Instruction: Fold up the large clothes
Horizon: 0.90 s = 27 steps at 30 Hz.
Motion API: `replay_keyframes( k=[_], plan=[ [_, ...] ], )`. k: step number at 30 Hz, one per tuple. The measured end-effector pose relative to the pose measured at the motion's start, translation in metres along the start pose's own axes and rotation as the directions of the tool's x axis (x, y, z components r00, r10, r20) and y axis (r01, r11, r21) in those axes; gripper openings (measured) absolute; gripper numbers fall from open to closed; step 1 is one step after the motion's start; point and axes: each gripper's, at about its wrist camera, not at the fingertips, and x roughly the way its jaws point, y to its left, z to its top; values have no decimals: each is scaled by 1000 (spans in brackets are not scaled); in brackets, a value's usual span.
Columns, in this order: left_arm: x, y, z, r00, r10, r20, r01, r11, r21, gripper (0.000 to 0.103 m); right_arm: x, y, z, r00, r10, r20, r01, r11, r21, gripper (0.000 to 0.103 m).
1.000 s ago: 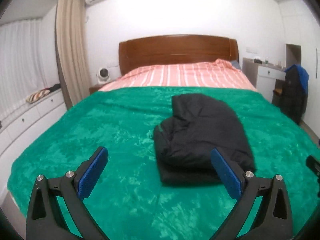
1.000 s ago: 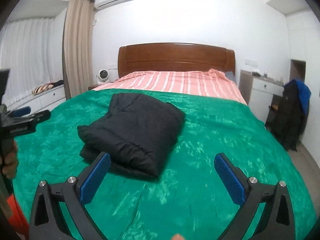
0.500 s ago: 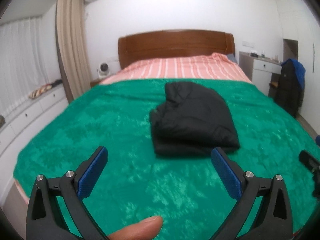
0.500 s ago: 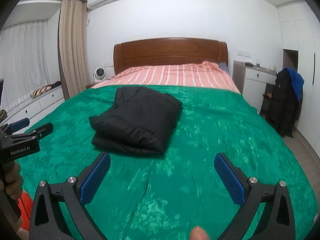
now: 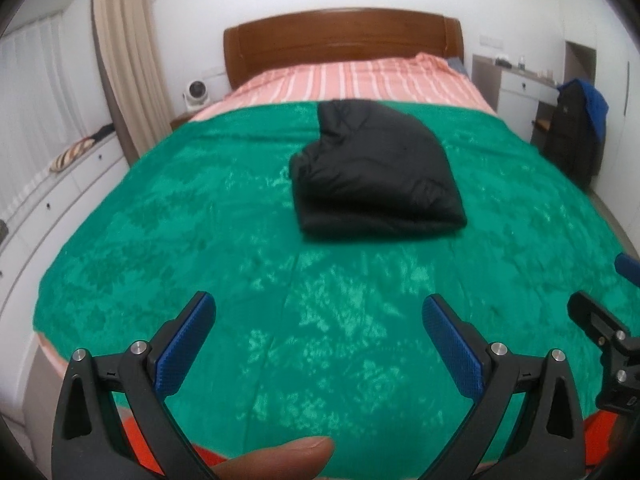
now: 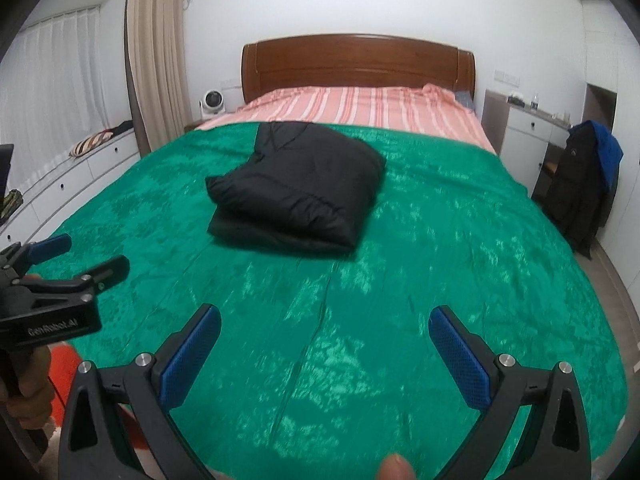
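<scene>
jacket: black puffy jacket [image 5: 376, 172] folded into a thick rounded bundle, quilted matte shell, layers stacked; lies on the blanket mid-bed, toward the headboard end, nothing touching it
blanket: green blanket [image 5: 224, 248], plush and shiny, mottled pile, long creases running toward the camera; covers most of the bed
sheet: pink striped sheet [image 5: 352, 80] past the blanket's far edge, flat woven look
headboard: brown wood headboard [image 5: 344, 36], glossy, curved top
left gripper: left gripper [image 5: 316, 340] spread wide, empty, over the blanket's near end, well apart from the jacket; black arms, blue dimpled pads; a fingertip [image 5: 280, 458] shows at the bottom edge
right gripper: right gripper [image 6: 324, 348] also spread wide, holding nothing, over the near end; same black arms, blue pads; fingertip [image 6: 396, 468] at the bottom edge
hand: hand [image 6: 28, 384] around the left gripper's handle in the right view
containers: white drawers [image 6: 100, 160] by the curtain, shut; striped cushion [image 6: 90, 144] on top; white desk [image 6: 524, 128] with a shut drawer, small bottles on top, too small to tell
chair: dark coat [image 6: 576, 184] with a blue garment draped over a chair by the desk
fan: small white round fan [image 6: 212, 102] beside the headboard
</scene>
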Motion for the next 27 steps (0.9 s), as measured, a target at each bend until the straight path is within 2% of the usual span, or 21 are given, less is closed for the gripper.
replay_keyframes(
  k=[7,11,18,27],
  plan=[
    [-10,-6,-2,1000,12,16,-12,1000,23,103,-6,4,1,999,-3,-34,4,1000,19,103],
    [-14,-2,-1,1000,-7,12,7,1000,3,103,-11,6,5,999,-31,-30,31,999,16,103],
    [-14,-4,0,1000,3,13,-3,1000,5,103,-16,12,6,997,-74,-30,74,997,1,103],
    [-11,-9,-1,1000,13,10,-14,1000,26,103,-16,10,4,995,-93,-31,93,996,0,103]
  ],
)
